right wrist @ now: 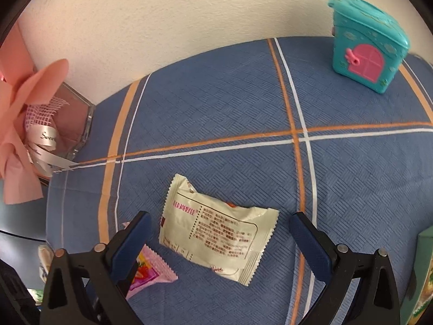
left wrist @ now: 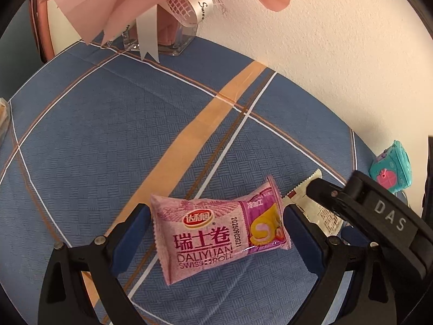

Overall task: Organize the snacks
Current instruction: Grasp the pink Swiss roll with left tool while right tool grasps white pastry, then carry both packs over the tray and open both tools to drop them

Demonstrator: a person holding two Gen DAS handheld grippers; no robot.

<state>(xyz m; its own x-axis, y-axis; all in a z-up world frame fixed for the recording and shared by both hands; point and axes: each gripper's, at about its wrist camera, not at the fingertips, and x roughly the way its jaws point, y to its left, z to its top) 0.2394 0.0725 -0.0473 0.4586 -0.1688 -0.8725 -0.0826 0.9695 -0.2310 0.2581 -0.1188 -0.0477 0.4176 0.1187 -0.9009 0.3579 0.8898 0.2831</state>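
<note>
A pink Swiss roll packet (left wrist: 216,233) lies on the blue checked tablecloth (left wrist: 108,149), right between the open fingers of my left gripper (left wrist: 216,224); I cannot tell whether the pads touch its ends. A cream snack packet (right wrist: 216,233) lies printed side up between the wide-open fingers of my right gripper (right wrist: 219,233), apart from both. The cream packet also shows in the left wrist view (left wrist: 314,200), partly hidden behind my right gripper's finger (left wrist: 333,195). A corner of the pink packet (right wrist: 151,270) shows beside my right gripper's left finger.
A clear vase with pink paper flowers and a white ribbon (left wrist: 162,27) stands at the back by the wall (left wrist: 324,40). A teal toy house with a pink door (right wrist: 365,46) stands at the back right. A green box edge (right wrist: 422,270) is at the far right.
</note>
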